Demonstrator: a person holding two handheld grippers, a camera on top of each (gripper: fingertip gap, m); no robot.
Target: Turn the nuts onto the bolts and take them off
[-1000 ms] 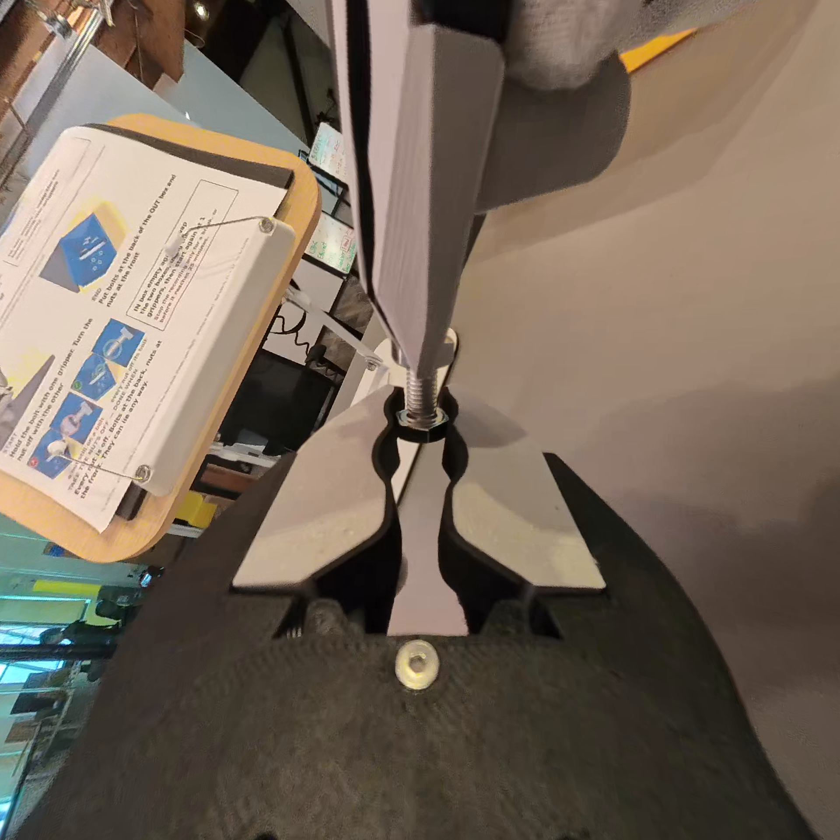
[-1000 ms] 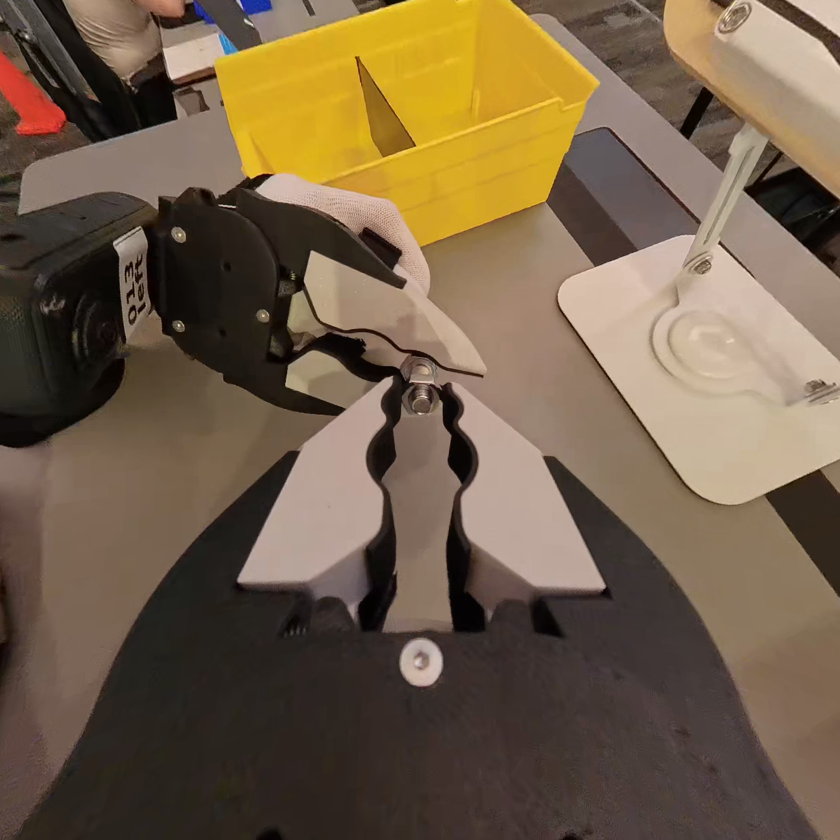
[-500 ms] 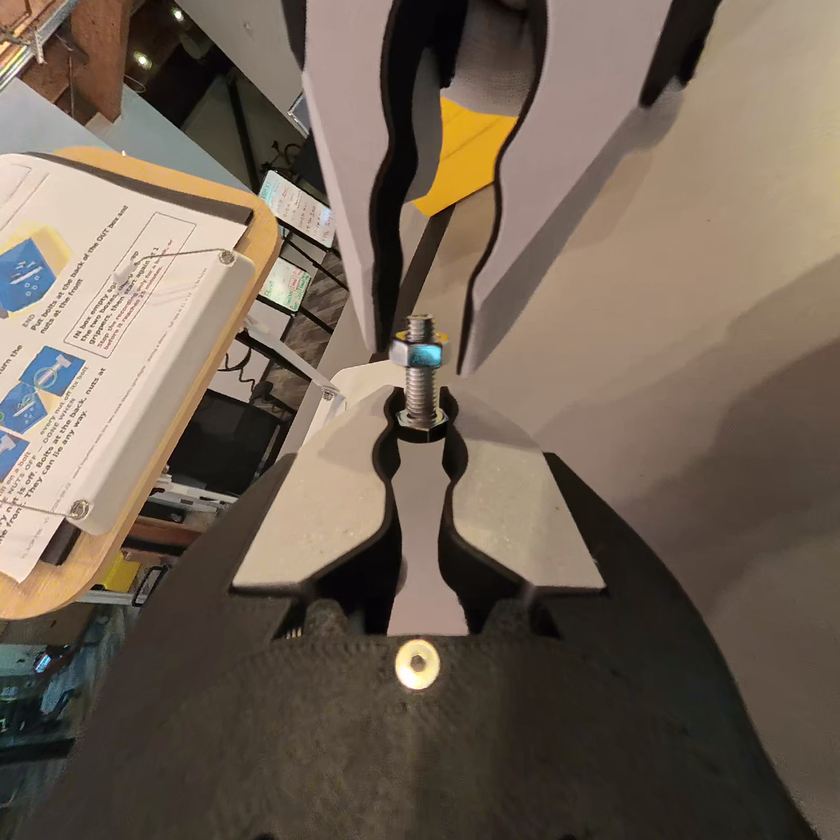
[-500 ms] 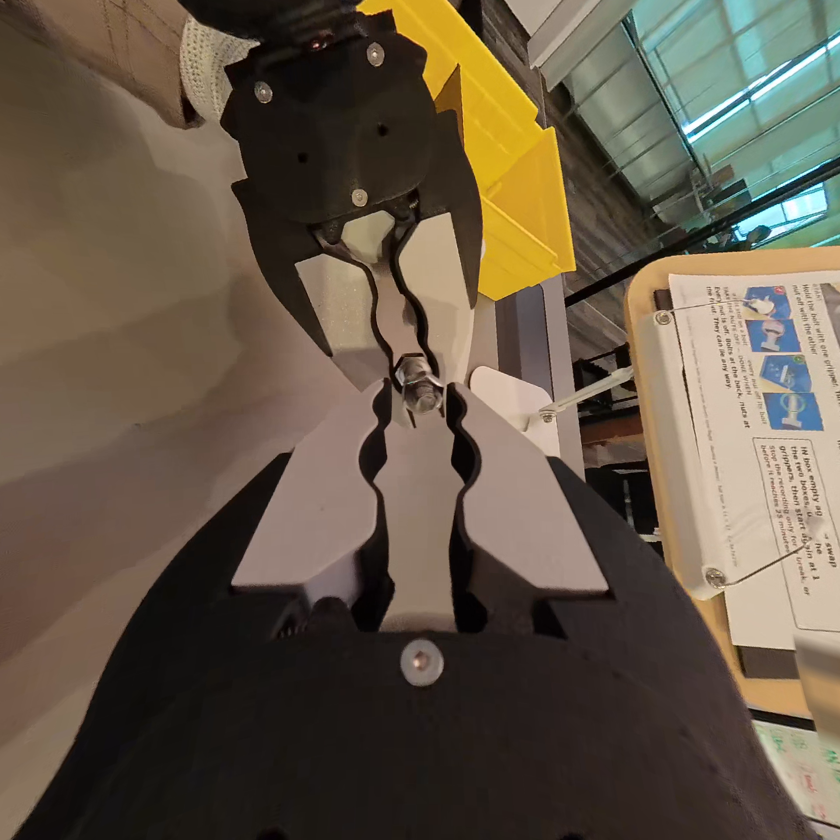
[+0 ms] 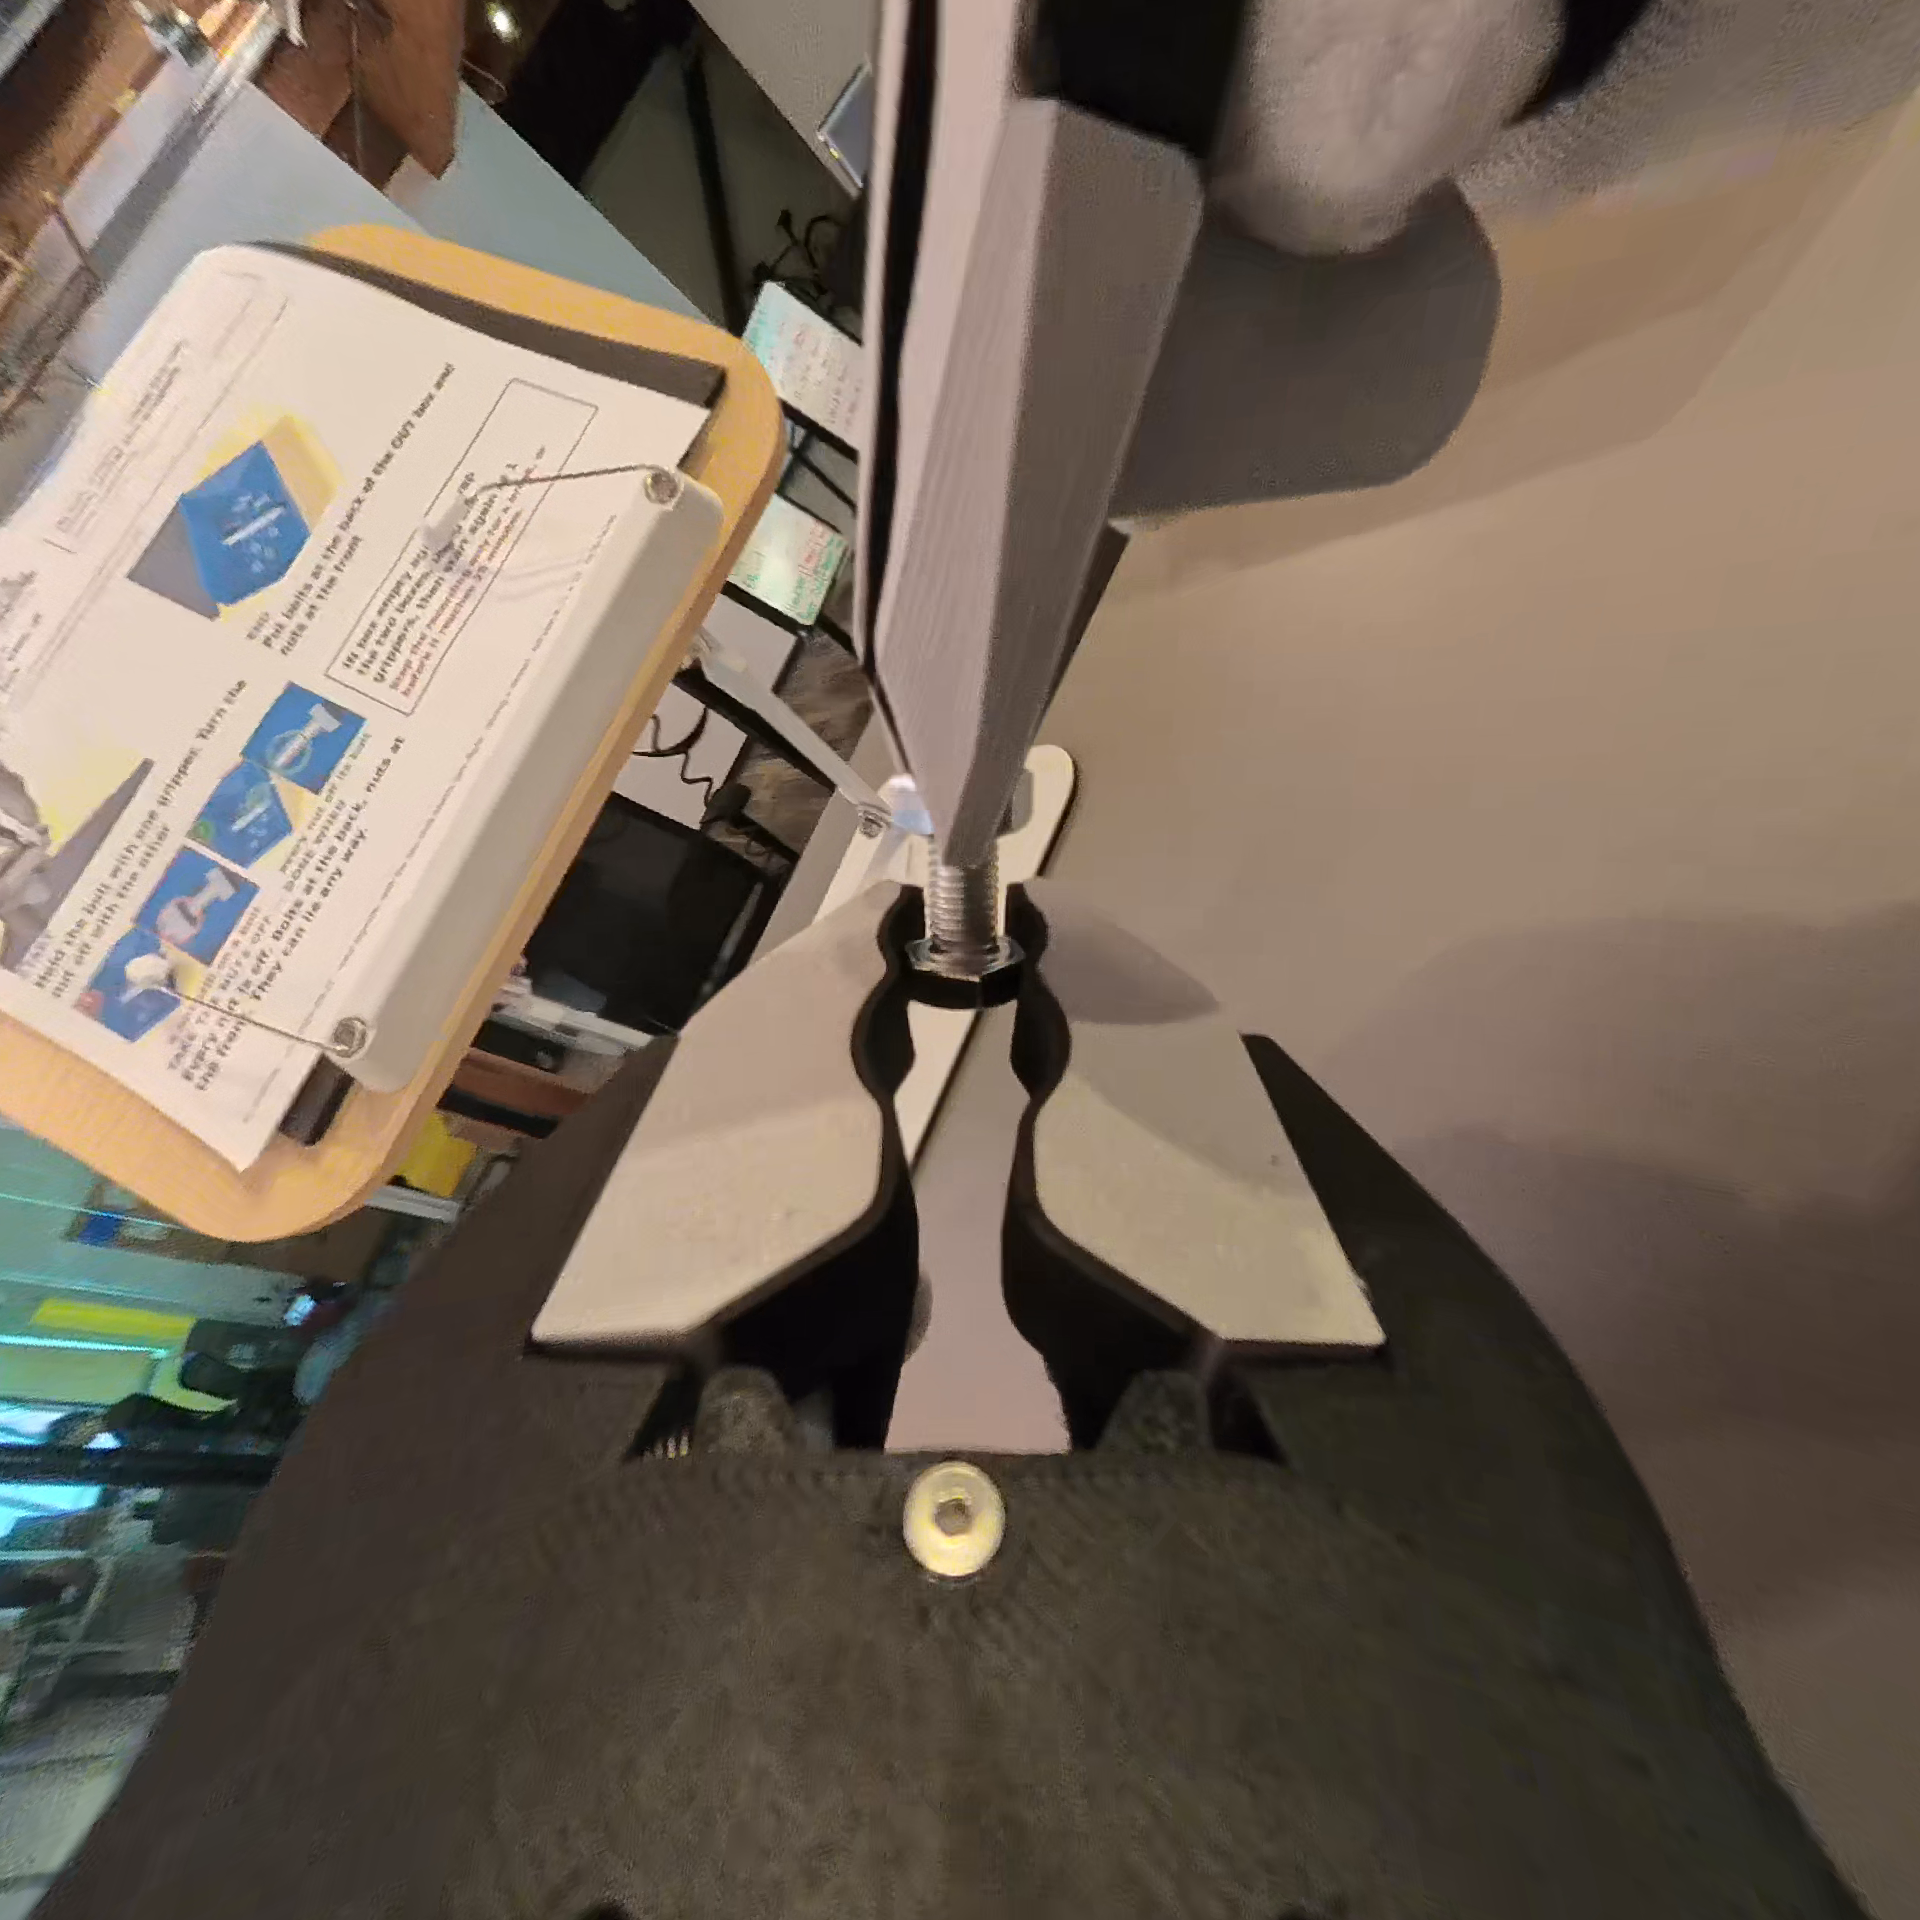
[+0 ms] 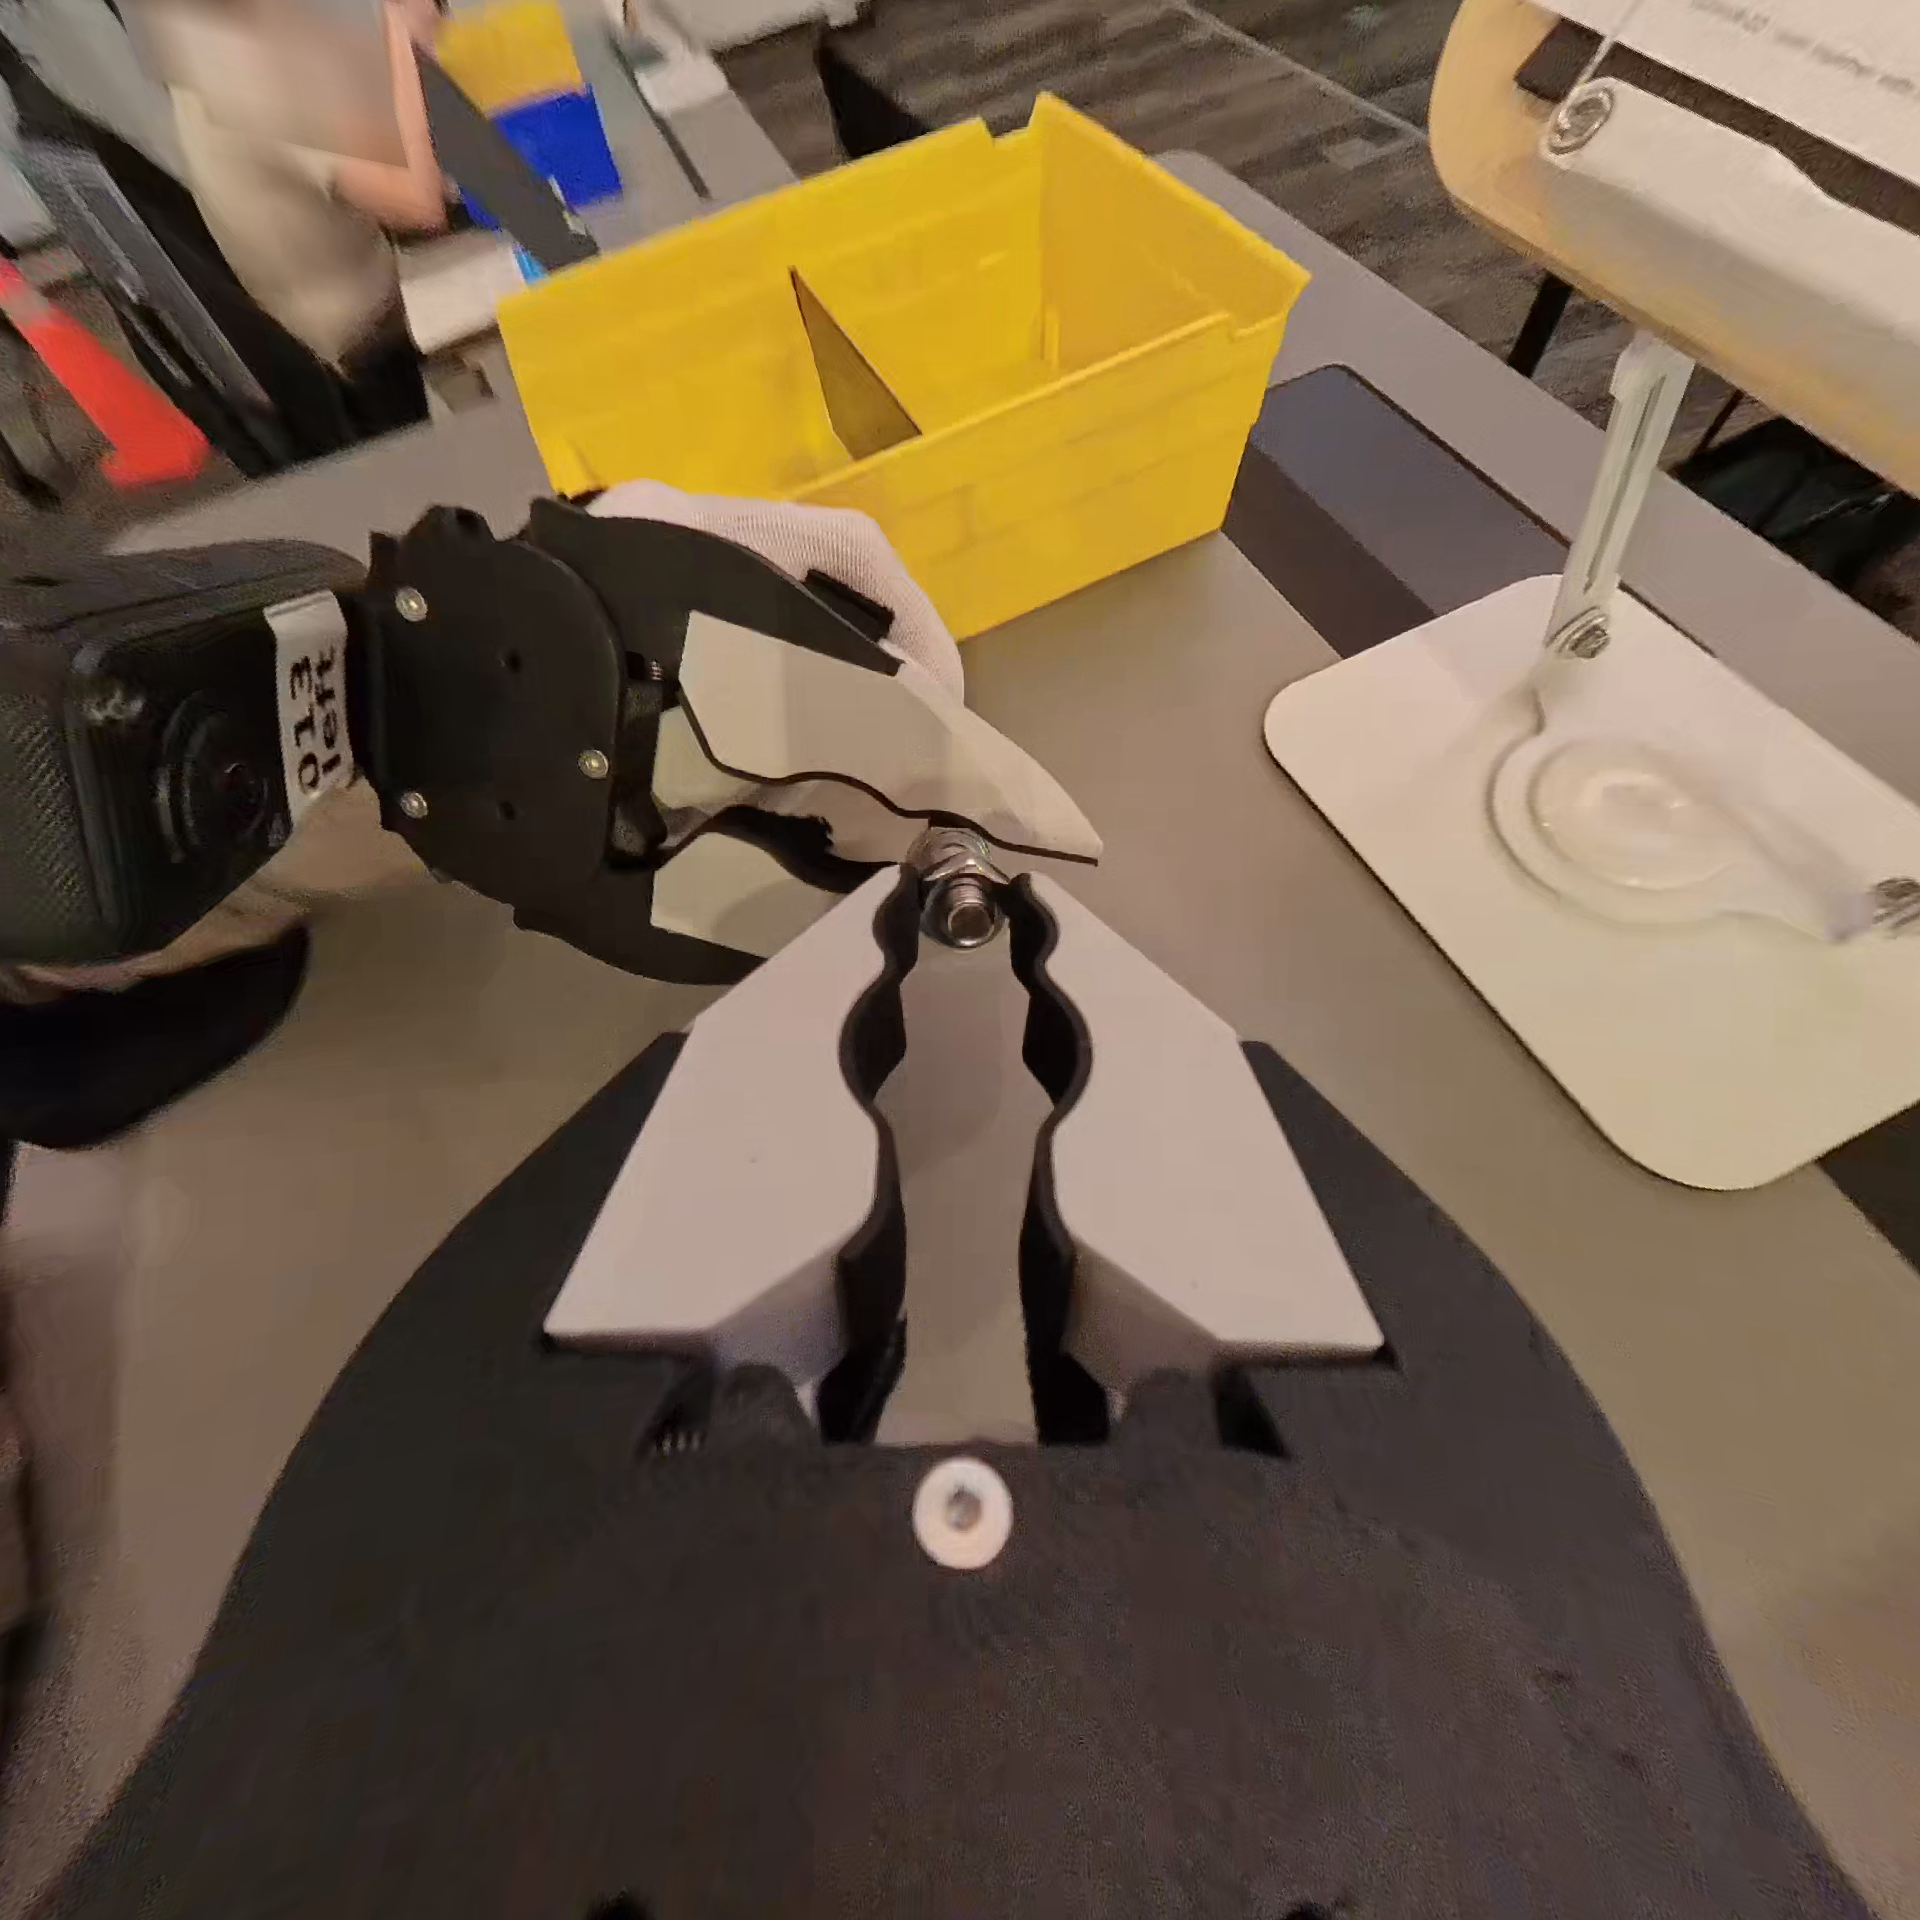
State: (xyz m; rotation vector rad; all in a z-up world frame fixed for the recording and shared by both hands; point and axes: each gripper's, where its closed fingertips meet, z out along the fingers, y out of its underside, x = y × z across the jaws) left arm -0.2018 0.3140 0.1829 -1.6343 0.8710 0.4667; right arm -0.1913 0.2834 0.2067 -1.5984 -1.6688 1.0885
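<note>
We hold one bolt (image 5: 961,914) in the air over the tabletop (image 6: 1174,727), just in front of the yellow bin (image 6: 935,343). Our left tongs (image 5: 958,971) are closed on a hex at one end, the right tongs (image 6: 961,914) closed on the other end. To turn well, we keep both tongs on the bolt's axis, one clamped and one rotating. We count one bolt, one bin; nuts we cannot count.

Your right claw (image 5: 961,831) hides the nut in the left wrist view; the person (image 6: 281,208) behind your bench (image 6: 1143,727) is blurred and cropped.
</note>
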